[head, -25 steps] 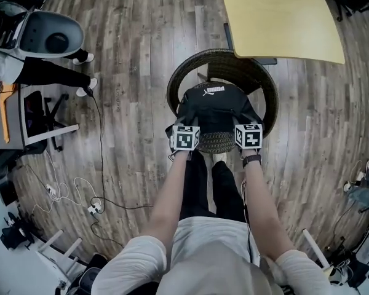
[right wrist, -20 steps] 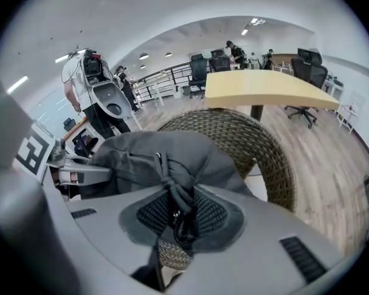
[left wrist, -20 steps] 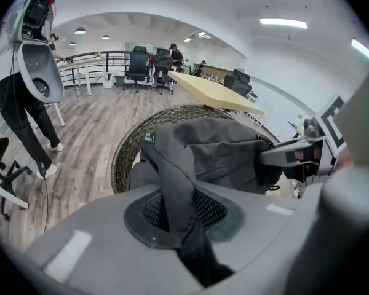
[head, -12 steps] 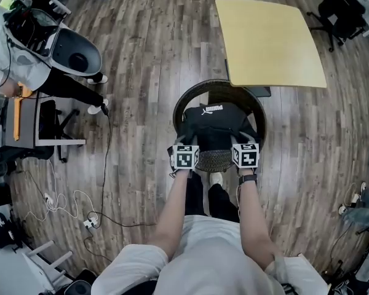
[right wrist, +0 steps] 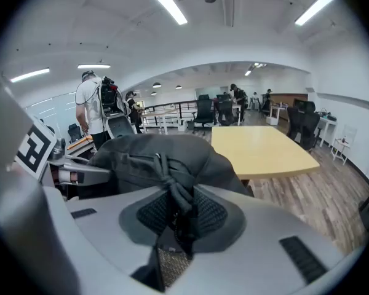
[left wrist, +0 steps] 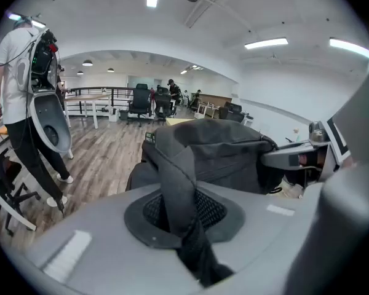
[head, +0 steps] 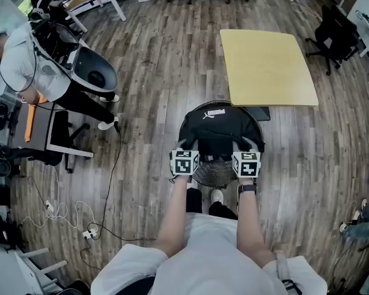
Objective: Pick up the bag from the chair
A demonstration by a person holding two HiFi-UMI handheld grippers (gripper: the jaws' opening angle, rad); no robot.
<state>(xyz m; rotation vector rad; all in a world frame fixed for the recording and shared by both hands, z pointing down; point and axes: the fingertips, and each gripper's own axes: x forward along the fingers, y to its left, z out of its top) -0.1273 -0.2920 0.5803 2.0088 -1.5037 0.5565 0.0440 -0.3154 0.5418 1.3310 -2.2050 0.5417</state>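
Bag (head: pixel 220 129): black soft fabric backpack, white logo on top, slumped. Hangs over round wicker chair (head: pixel 216 174), seemingly clear of the seat. Left gripper (head: pixel 186 147) and right gripper (head: pixel 244 147) each clamped on a bag strap.

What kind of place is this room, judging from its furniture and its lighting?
Most likely an open-plan office or a workshop: black swivel office chairs stand near a square yellow table, and long white strip lights run along the high ceiling.

white puma wordmark (head: pixel 216 112) on the black bag (head: pixel 221 137), small green tag (left wrist: pixel 149 137) on it too small to read
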